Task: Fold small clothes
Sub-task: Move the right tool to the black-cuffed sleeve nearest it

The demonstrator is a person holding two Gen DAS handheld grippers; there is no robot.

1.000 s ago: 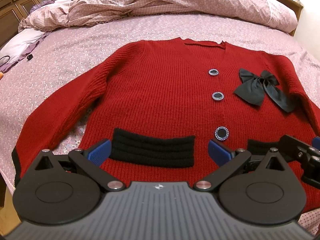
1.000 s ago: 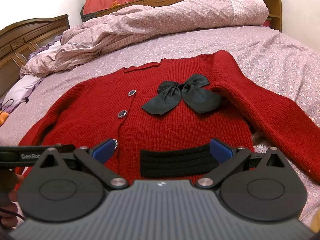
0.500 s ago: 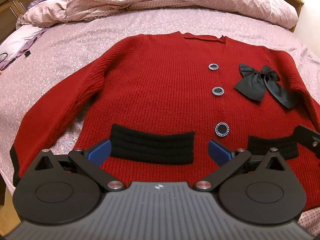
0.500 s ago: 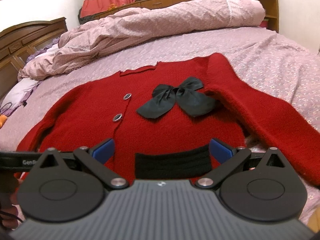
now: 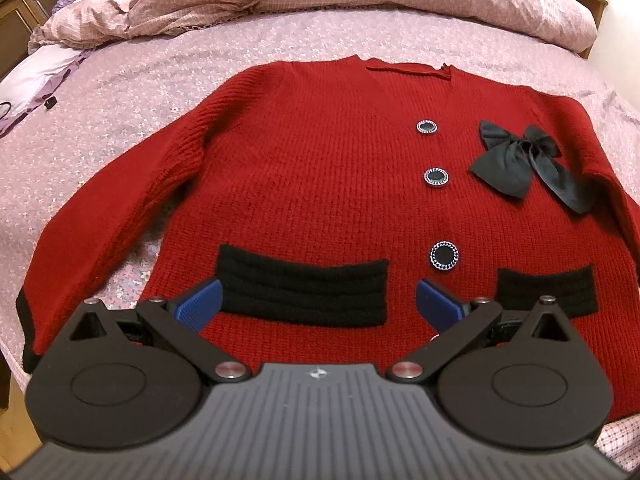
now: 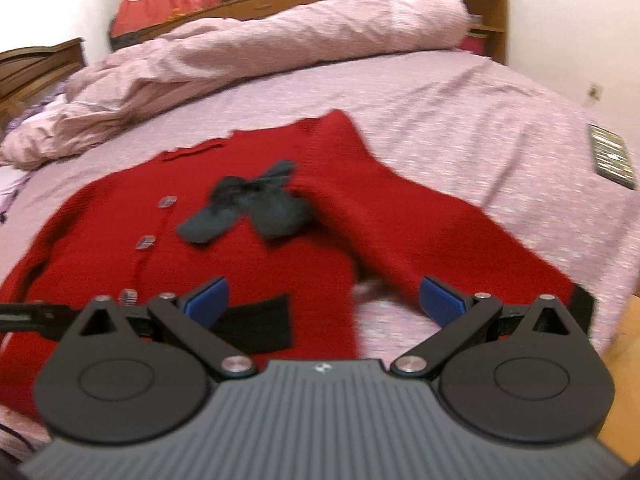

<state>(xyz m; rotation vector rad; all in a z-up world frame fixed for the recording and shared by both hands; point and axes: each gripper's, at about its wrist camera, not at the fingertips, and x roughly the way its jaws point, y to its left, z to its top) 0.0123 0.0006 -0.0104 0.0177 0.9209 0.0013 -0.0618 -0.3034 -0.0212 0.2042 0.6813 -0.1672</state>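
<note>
Our left gripper (image 5: 318, 300) hangs over the left pocket (image 5: 302, 290) of the cardigan (image 5: 320, 184) lying flat on the bed (image 5: 120, 92), jaws wide and empty, as are our right gripper's (image 6: 324, 300), nearer its right sleeve (image 6: 420, 220).

One cardigan (image 5: 320, 184), three buttons (image 5: 435, 177), one bow (image 5: 520, 164).

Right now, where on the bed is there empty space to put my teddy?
Bare sheet lies between the red cardigan and the rumpled duvet, and right of its sleeve up to the remote. The near edge is crowded: cardigan and both open grippers.
</note>
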